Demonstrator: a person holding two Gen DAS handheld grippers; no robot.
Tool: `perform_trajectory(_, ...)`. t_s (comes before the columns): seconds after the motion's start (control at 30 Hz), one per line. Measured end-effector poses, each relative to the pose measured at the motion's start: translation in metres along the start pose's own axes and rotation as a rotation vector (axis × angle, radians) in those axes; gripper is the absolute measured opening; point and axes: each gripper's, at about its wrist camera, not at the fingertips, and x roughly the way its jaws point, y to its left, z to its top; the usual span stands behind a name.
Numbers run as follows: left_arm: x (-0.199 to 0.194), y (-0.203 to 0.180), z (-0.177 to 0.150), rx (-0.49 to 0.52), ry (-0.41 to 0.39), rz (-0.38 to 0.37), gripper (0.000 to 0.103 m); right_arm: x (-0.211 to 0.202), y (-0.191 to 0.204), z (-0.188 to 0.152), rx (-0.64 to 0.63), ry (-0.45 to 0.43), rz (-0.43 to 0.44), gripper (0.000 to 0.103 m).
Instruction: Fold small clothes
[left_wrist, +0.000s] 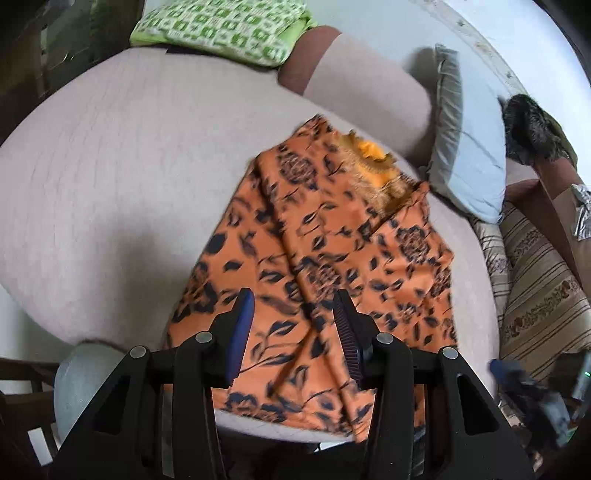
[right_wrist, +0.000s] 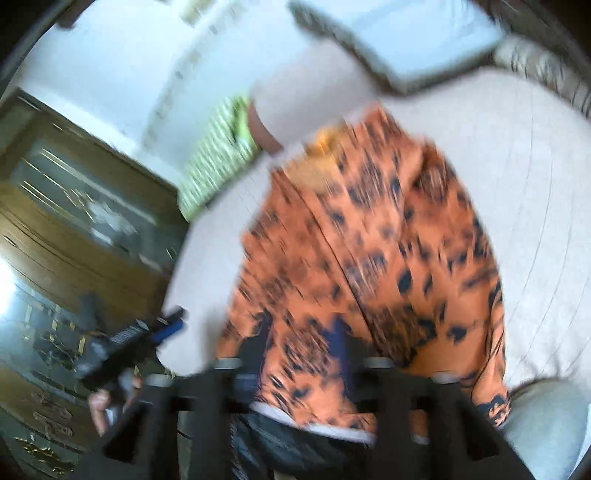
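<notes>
the orange black-flowered cloth (left_wrist: 332, 266) lay folded on the pale quilted bed (left_wrist: 122, 177), near a green checked pillow (left_wrist: 221, 29) and grey cushion (left_wrist: 461, 158). the left claw (left_wrist: 293, 321) hung apart, empty; so did the right claw (right_wrist: 303, 350).

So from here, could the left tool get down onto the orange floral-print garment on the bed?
Probably yes. The left tool hangs open just above the orange floral-print garment, which lies spread on the pale bedcover; nothing sits between its fingers and the cloth.
</notes>
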Motion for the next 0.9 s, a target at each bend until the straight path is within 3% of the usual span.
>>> perform_trajectory(0.03, -0.001, -0.006, 0.004, 0.01, -0.01, 0.0, 0.044, -0.014, 0.007, 0.006, -0.009, -0.065, 0.025, 0.062)
perform_trajectory(0.07, -0.002, -0.015, 0.009, 0.03, -0.022, 0.006, 0.047, -0.02, 0.012, 0.011, -0.013, -0.101, 0.035, 0.075)
perform_trajectory(0.1, -0.002, -0.021, 0.013, 0.044, -0.03, 0.012, 0.049, -0.025, 0.015, 0.017, -0.017, -0.124, 0.037, 0.078)
perform_trajectory(0.2, -0.001, -0.044, 0.027, 0.112, -0.069, 0.039, 0.066, -0.018, 0.02, 0.038, -0.018, -0.125, 0.023, 0.078)
perform_trajectory(0.3, 0.011, -0.061, 0.046, 0.184, -0.118, 0.082, 0.067, -0.005, 0.017, 0.062, -0.005, -0.126, -0.04, 0.078)
perform_trajectory(0.43, 0.043, -0.068, 0.071, 0.251, -0.1, 0.099, 0.067, 0.018, 0.003, 0.095, 0.013, -0.081, -0.062, 0.075)
perform_trajectory(0.57, 0.084, -0.064, 0.104, 0.21, -0.058, 0.098, 0.067, 0.049, -0.018, 0.125, 0.062, -0.012, -0.077, 0.068)
perform_trajectory(0.9, 0.199, -0.048, 0.202, 0.109, 0.068, 0.091, 0.067, 0.149, -0.076, 0.217, 0.103, 0.086, -0.223, 0.068)
